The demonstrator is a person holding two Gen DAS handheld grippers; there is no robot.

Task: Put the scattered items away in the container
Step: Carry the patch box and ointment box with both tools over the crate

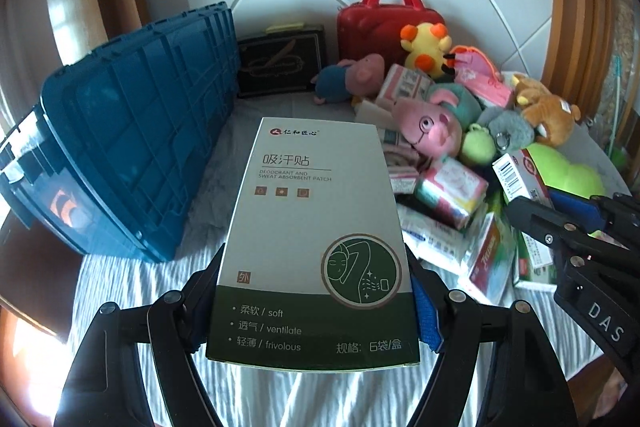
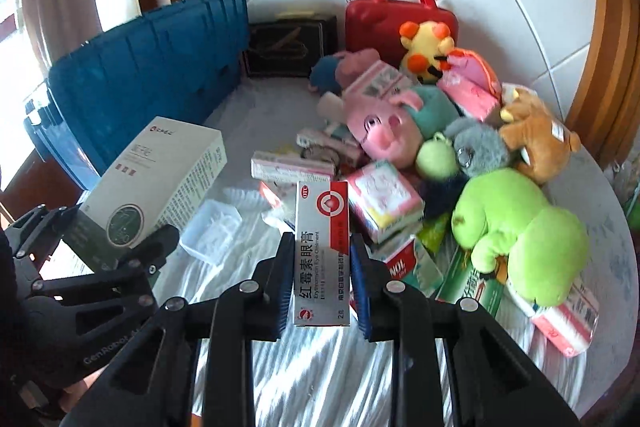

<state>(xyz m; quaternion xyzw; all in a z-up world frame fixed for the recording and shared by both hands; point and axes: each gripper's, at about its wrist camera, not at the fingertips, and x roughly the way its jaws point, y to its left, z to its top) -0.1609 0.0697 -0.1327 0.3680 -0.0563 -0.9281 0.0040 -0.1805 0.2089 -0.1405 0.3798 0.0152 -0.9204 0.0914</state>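
With our left gripper (image 1: 316, 311) clamped on the stiff, light grey-and-green cardboard patch box (image 1: 316, 239) and our right gripper (image 2: 320, 287) pinching the slim red-and-white ointment carton (image 2: 322, 251) — both aloft, crushable — the blue plastic crate (image 1: 132, 151) waits leftward.

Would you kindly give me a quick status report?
Left gripper shut on sweat-patch box. Right gripper shut on ointment box. Blue container leftward, path unobstructed.

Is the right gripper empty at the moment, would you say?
No, the right gripper is shut on a narrow red and silver ointment box, which stands between its blue pads.
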